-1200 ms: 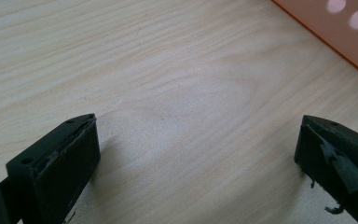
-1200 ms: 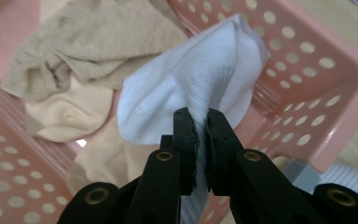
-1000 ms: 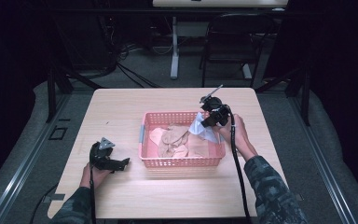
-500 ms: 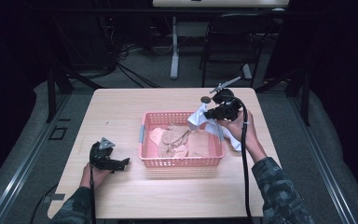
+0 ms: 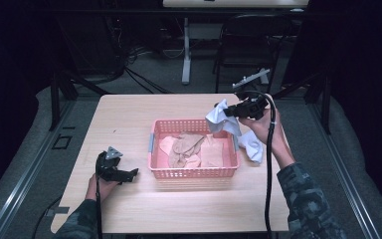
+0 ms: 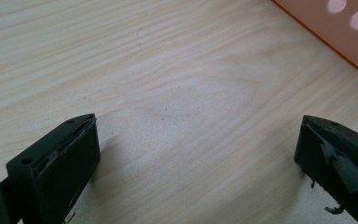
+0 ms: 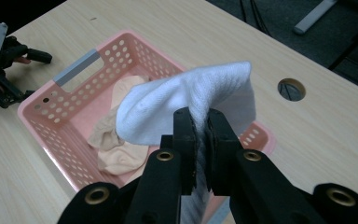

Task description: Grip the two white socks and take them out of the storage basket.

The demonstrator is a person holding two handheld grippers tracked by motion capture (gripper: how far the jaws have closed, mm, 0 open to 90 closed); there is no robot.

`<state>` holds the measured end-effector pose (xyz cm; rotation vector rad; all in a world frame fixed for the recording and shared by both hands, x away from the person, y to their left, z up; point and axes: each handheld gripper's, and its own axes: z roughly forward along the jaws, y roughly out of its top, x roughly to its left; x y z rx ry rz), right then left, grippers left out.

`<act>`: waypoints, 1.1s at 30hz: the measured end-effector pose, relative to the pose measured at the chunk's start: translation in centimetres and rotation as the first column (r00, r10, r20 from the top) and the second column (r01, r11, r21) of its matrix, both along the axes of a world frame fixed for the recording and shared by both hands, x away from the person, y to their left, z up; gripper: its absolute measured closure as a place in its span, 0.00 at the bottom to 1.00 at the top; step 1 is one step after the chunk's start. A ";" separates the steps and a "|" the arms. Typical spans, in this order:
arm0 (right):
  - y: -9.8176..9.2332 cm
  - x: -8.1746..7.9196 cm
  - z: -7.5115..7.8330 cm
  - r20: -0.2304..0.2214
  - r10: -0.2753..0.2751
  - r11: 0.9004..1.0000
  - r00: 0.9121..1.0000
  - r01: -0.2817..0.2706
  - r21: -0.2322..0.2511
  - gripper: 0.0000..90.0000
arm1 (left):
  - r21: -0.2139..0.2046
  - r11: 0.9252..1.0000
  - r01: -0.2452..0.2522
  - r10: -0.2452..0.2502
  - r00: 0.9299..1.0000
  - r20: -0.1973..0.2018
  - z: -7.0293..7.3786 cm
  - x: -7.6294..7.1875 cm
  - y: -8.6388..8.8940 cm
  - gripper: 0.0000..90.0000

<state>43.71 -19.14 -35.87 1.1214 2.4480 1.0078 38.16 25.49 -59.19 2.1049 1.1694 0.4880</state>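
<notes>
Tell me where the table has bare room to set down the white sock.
Widest free patch: the table left of the pink basket, beyond the left tool. A bare strip lies behind the basket, another along the near edge. Crowded: the basket's right side, where the right tool holds the white sock.

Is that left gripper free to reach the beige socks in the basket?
Probably yes. The left gripper rests on the table with jaws open and empty, just beside the basket. The beige socks lie uncovered; it would only need to lift over the rim.
</notes>
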 end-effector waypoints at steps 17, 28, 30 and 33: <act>-6.4 -0.6 2.6 0.030 -0.123 0.992 0.992 0.122 0.004 0.94 | 0.002 1.000 0.001 -0.001 1.000 -0.001 0.0 0.0 0.0 0.00; -10.3 -0.2 -0.8 -0.025 -0.211 0.976 0.977 0.210 -0.054 0.94 | 0.001 1.000 0.000 0.000 1.000 -0.001 0.0 0.0 0.0 0.00; -10.5 -0.1 -1.8 -0.038 -0.224 0.973 0.974 0.221 -0.067 0.94 | 0.002 1.000 0.001 -0.001 1.000 -0.001 0.0 0.0 0.0 0.00; -10.8 0.2 -3.5 -0.057 -0.236 0.969 0.970 0.231 -0.086 0.94 | 0.002 1.000 0.000 0.000 1.000 -0.001 0.0 0.0 0.0 0.00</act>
